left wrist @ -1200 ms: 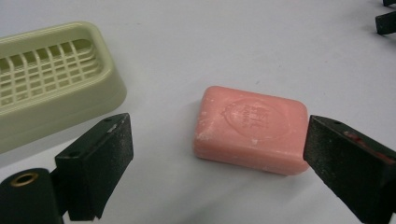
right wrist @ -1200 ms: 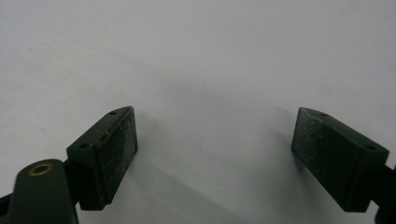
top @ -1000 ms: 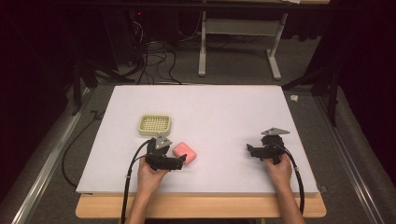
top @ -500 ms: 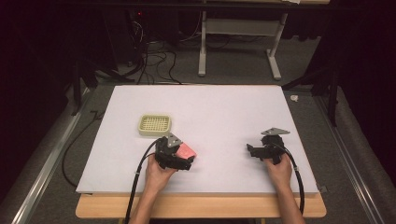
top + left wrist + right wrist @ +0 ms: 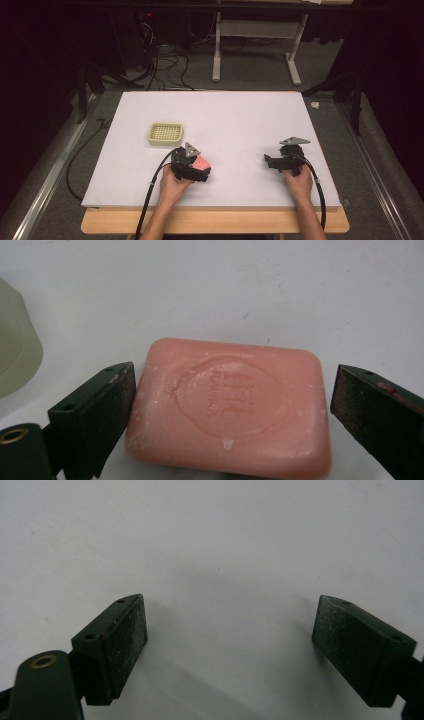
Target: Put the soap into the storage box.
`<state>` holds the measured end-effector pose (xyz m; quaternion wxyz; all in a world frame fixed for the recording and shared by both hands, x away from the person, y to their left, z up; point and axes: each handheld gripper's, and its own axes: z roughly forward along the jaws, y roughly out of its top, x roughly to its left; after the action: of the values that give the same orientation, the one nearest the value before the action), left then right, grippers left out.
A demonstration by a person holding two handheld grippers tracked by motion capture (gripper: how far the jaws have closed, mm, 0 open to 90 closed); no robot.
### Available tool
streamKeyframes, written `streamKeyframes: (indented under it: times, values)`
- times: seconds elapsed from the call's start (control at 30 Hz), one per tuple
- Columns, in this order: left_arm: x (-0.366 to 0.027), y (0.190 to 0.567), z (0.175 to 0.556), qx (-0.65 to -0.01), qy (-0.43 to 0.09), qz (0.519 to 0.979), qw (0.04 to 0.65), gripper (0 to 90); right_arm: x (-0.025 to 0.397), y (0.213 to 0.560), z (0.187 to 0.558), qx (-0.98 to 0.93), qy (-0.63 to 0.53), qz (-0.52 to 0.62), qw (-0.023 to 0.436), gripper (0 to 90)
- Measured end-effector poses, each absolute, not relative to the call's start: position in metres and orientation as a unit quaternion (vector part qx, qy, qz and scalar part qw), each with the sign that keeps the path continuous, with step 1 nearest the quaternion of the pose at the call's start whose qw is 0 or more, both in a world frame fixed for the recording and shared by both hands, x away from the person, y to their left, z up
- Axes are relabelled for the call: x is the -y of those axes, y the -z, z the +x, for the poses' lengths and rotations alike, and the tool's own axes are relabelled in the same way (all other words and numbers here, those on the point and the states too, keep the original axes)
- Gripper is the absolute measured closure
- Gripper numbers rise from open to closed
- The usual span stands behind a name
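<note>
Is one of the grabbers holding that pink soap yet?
Not yet. The left gripper is open, its jaws on either side of the pink soap, which lies on the table. The right gripper is open, holding nothing.

A lab: white board (image 5: 240, 120) on table, cables (image 5: 165, 65) on carpet.

Left hand-held gripper (image 5: 232, 405) jaws apart; right hand-held gripper (image 5: 230, 645) apparently likewise.
</note>
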<state>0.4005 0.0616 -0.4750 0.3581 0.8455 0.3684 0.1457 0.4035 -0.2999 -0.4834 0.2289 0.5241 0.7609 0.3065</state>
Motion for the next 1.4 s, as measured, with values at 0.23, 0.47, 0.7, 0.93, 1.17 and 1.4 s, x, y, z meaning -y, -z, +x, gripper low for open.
streamKeyframes:
  times: [0.23, 0.47, 0.7, 0.93, 1.17, 1.4]
  values:
    - [-0.059, 0.481, 0.404, -0.369, -0.146, 0.849, 0.349, 6.9, 0.3, 0.483, 0.404, -0.761, -0.307, 0.524, 0.229, 15.0]
    - [-0.059, 0.483, 0.405, -0.367, -0.151, 0.85, 0.348, 10.3, 0.3, 0.483, 0.403, -0.761, -0.307, 0.524, 0.228, 15.0]
    - [-0.06, 0.482, 0.403, -0.356, -0.151, 0.854, 0.348, 13.4, 0.3, 0.483, 0.403, -0.761, -0.307, 0.524, 0.228, 15.0]
    - [-0.06, 0.481, 0.401, -0.344, -0.144, 0.86, 0.347, 13.7, 0.3, 0.483, 0.403, -0.761, -0.307, 0.524, 0.229, 15.0]
    - [-0.06, 0.48, 0.4, -0.343, -0.145, 0.862, 0.345, 13.8, 0.3, 0.483, 0.403, -0.761, -0.307, 0.524, 0.228, 15.0]
    - [-0.066, 0.47, 0.396, -0.345, -0.144, 0.853, 0.364, 13.8, 0.3, 0.483, 0.404, -0.761, -0.307, 0.524, 0.229, 15.0]
